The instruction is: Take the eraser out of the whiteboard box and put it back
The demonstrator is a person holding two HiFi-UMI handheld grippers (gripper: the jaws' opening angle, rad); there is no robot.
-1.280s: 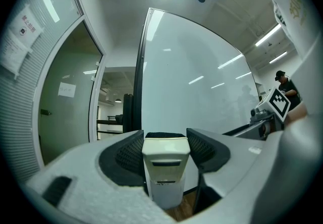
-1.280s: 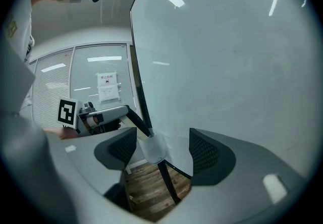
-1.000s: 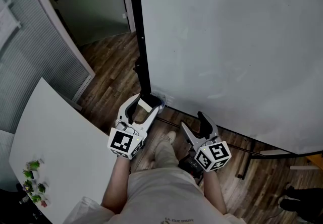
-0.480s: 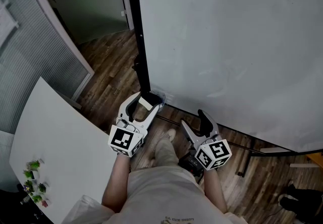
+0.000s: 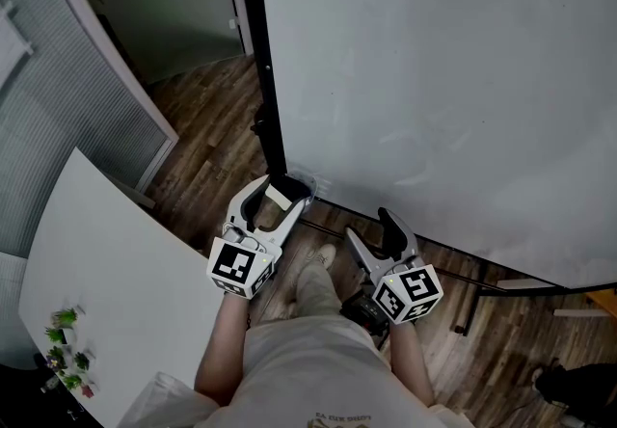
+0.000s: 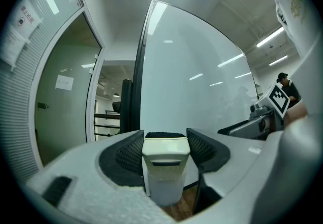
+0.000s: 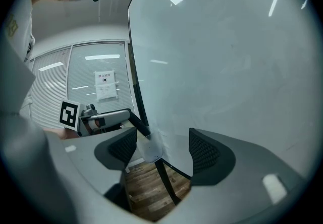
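Head view: cream plastic block eraser with dark felt face [image 5: 278, 196] pinched in left tongs [image 5: 276, 193], right at the mouth of the small clear plastic whiteboard box [image 5: 303, 187] fixed by the black frame at the lower corner of the big white whiteboard [image 5: 434, 79]. Cannot tell whether just above the box or partly inside. Right tongs [image 5: 370, 231] spread, empty, near the board's bottom edge, apart from the box.

Left gripper view: both pads pressed on the eraser [image 6: 164, 167] sides, dark felt at the far end, whiteboard ahead. Box not in sight here.

Right gripper view: tongs [image 7: 162, 145] wide apart, gripping nothing; clear box [image 7: 150, 148] seen beyond the gap, left tongs [image 7: 103, 118] reaching in above it.

Risks, as judged: letting go off-centre, so eraser catching the rim, tipping out, dropping to the dark wood floor [image 5: 212, 127]. Pushing down too hard, so thin-looking box flexing or coming off the frame. Smooth sides, so possible slip if tilted. Wide left tongs possibly jamming on box walls or scraping the whiteboard
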